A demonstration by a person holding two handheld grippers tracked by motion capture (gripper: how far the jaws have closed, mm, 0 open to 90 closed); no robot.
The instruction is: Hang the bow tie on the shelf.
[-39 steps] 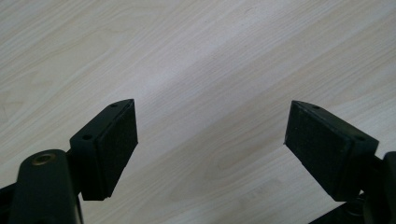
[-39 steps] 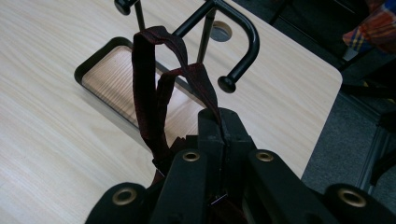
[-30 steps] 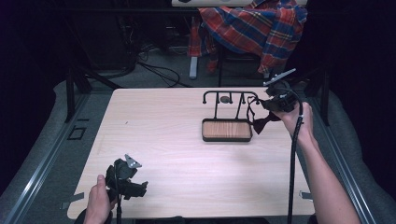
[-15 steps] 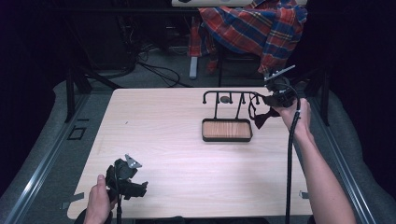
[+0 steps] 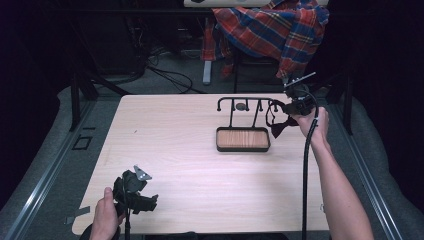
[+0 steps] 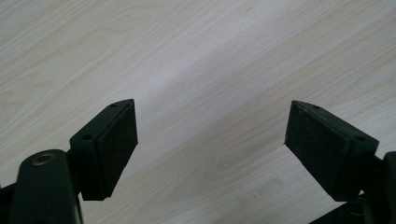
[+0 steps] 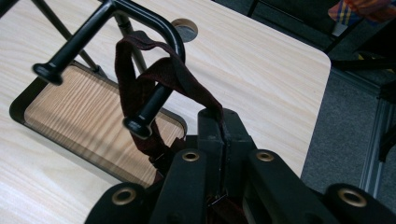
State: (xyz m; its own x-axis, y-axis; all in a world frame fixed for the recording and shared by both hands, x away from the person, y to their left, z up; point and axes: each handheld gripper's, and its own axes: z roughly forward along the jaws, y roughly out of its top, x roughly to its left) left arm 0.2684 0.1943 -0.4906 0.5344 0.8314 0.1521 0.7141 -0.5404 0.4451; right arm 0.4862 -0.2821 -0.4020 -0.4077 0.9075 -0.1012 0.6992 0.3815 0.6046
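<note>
I am working at the far right corner of the pale wood-grain table [image 5: 190,150], where the rounded edge drops off to grey carpet just beside my right hand [image 5: 314,122]. Most of the tabletop is lying bare between my two hands, which are well apart.

My right gripper [image 7: 223,135] is pinching a dark maroon strap [image 7: 140,88], its jaws pressed together on the fabric. The strap looks like flat woven webbing, and it is looping over the curved end of a black metal rack [image 5: 245,102]. That rack is made of thin round tubing, with short pegs ending in small knobs; one peg is poking through the strap's loop. Beneath the rack sits its tray [image 7: 70,112], a rounded rectangle with a black rim and a striped wooden floor. A small round hole [image 7: 184,29] is set into the table just past the rack.

My right forearm is reaching forward along the table's right edge, wrist raised, with the gripper's black cable hanging down beside it.

My left gripper [image 6: 210,140] is hovering low over the near left corner, its jaws spread wide, the flat textured pads [image 6: 116,140] holding nothing, only smooth wood showing between them. My left hand [image 5: 106,217] is gripping it from below.
</note>
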